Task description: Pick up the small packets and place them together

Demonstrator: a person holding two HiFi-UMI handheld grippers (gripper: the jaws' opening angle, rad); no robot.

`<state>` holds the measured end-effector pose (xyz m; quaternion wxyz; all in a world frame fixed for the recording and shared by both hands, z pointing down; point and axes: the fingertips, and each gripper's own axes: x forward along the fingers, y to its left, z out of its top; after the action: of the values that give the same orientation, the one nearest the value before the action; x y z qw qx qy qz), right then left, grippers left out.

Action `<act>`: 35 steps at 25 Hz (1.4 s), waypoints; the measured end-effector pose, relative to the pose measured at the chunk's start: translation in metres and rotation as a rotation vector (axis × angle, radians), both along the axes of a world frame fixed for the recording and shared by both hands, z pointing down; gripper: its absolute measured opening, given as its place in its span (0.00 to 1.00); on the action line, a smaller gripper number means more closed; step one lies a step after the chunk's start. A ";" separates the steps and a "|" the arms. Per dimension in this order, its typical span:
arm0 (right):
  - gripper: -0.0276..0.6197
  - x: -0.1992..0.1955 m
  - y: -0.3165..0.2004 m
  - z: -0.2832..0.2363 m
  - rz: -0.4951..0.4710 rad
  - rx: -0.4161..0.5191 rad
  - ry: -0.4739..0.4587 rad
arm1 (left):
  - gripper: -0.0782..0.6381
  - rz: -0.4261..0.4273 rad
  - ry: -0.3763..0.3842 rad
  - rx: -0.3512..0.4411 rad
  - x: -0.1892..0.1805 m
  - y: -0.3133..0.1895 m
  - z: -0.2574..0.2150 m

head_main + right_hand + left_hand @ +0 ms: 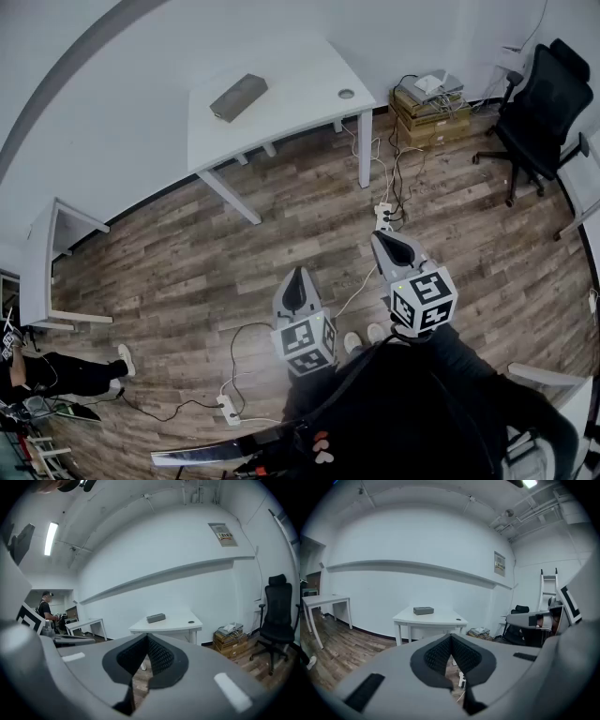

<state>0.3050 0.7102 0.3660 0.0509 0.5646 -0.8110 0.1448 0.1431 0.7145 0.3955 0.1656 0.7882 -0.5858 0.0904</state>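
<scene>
Left tongs point(297, 279) and right tongs point(389, 242) point at the far white surface point(281, 112) (just a grey box point(238, 97) on it), both pinched together, empty, since no packets are within reach.

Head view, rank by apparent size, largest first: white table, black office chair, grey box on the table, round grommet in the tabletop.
1. white table
2. black office chair
3. grey box
4. round grommet
</scene>
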 end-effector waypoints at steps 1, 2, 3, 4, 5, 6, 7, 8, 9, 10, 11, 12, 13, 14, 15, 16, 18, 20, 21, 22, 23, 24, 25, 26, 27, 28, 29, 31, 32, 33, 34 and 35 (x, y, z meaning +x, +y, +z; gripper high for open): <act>0.03 -0.001 0.000 -0.001 -0.001 0.000 0.002 | 0.11 -0.001 0.000 0.001 -0.002 0.000 -0.001; 0.03 -0.003 0.000 -0.001 -0.002 0.000 0.003 | 0.11 -0.002 0.000 0.001 -0.003 0.000 -0.002; 0.03 -0.004 0.000 -0.002 -0.004 0.001 0.005 | 0.11 -0.003 0.001 0.000 -0.004 0.000 -0.002; 0.03 -0.005 0.000 -0.002 -0.005 0.002 0.007 | 0.11 -0.004 0.004 -0.001 -0.006 0.000 -0.002; 0.03 -0.005 0.000 -0.002 -0.006 0.004 0.009 | 0.11 -0.005 0.007 -0.003 -0.007 0.001 -0.002; 0.03 -0.006 0.000 -0.002 -0.006 0.005 0.011 | 0.11 -0.006 0.010 -0.005 -0.007 0.001 -0.002; 0.03 -0.006 0.001 -0.002 -0.007 0.006 0.012 | 0.11 -0.007 0.011 -0.005 -0.008 0.002 -0.001; 0.03 -0.007 0.002 -0.002 -0.007 0.006 0.014 | 0.11 -0.008 0.012 -0.005 -0.009 0.003 -0.001; 0.03 -0.007 0.002 -0.001 -0.007 0.006 0.015 | 0.11 -0.009 0.012 -0.005 -0.010 0.005 0.000; 0.03 -0.007 0.003 -0.001 -0.005 0.007 0.015 | 0.11 -0.010 0.013 -0.005 -0.010 0.005 0.000; 0.03 -0.007 0.003 -0.001 -0.002 0.008 0.015 | 0.11 -0.010 0.014 -0.005 -0.010 0.005 -0.001; 0.03 -0.007 0.002 -0.002 0.002 0.007 0.014 | 0.11 -0.010 0.015 -0.005 -0.011 0.005 -0.002; 0.03 -0.007 0.002 -0.001 0.006 0.005 0.014 | 0.11 -0.009 0.015 -0.006 -0.011 0.005 -0.003; 0.03 -0.007 0.002 -0.001 0.008 0.001 0.013 | 0.11 -0.009 0.015 -0.007 -0.012 0.005 -0.003; 0.03 -0.007 0.003 0.001 0.010 -0.004 0.010 | 0.11 -0.008 0.016 -0.008 -0.012 0.006 -0.003; 0.03 -0.007 0.003 0.002 0.014 -0.008 0.005 | 0.11 -0.006 0.017 -0.010 -0.014 0.007 -0.003; 0.03 -0.007 0.004 0.004 0.027 -0.014 -0.001 | 0.11 -0.004 0.019 -0.016 -0.017 0.010 -0.002; 0.03 -0.007 0.004 0.005 0.041 -0.016 -0.004 | 0.11 -0.007 0.024 -0.031 -0.023 0.012 0.002; 0.03 -0.008 0.005 0.006 0.047 -0.015 -0.007 | 0.11 -0.010 0.030 -0.043 -0.027 0.014 0.006; 0.03 -0.010 0.007 0.006 0.051 -0.011 -0.008 | 0.11 -0.013 0.038 -0.054 -0.032 0.015 0.009; 0.03 -0.011 0.008 0.005 0.055 -0.004 -0.009 | 0.11 -0.015 0.048 -0.061 -0.037 0.015 0.012; 0.03 -0.012 0.009 0.005 0.060 0.004 -0.008 | 0.11 -0.015 0.057 -0.063 -0.040 0.015 0.014; 0.03 -0.012 0.009 0.005 0.067 0.010 -0.008 | 0.11 -0.013 0.060 -0.062 -0.042 0.014 0.016; 0.03 -0.011 0.010 0.007 0.077 0.013 -0.007 | 0.11 -0.010 0.061 -0.060 -0.043 0.014 0.018; 0.03 -0.009 0.011 0.010 0.087 0.009 -0.006 | 0.11 -0.007 0.062 -0.062 -0.042 0.014 0.020; 0.03 -0.007 0.011 0.014 0.096 0.000 -0.004 | 0.11 -0.002 0.065 -0.063 -0.040 0.015 0.022; 0.03 -0.005 0.011 0.018 0.101 -0.009 -0.003 | 0.11 0.004 0.068 -0.064 -0.038 0.016 0.024; 0.03 -0.003 0.005 0.022 0.099 -0.016 -0.004 | 0.11 0.008 0.070 -0.064 -0.035 0.011 0.026; 0.03 -0.002 -0.002 0.023 0.094 -0.013 -0.004 | 0.11 0.003 0.070 -0.067 -0.035 0.006 0.029; 0.03 -0.001 -0.010 0.024 0.087 -0.008 -0.003 | 0.11 -0.007 0.071 -0.074 -0.034 -0.001 0.033; 0.03 0.000 -0.019 0.025 0.081 -0.004 -0.001 | 0.11 -0.020 0.072 -0.083 -0.034 -0.009 0.037; 0.03 0.002 -0.030 0.027 0.075 -0.001 0.000 | 0.11 -0.032 0.073 -0.091 -0.033 -0.018 0.040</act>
<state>0.3070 0.6804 0.3927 0.0459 0.5945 -0.7892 0.1471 0.1106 0.6968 0.4357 0.2239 0.7731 -0.5873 0.0855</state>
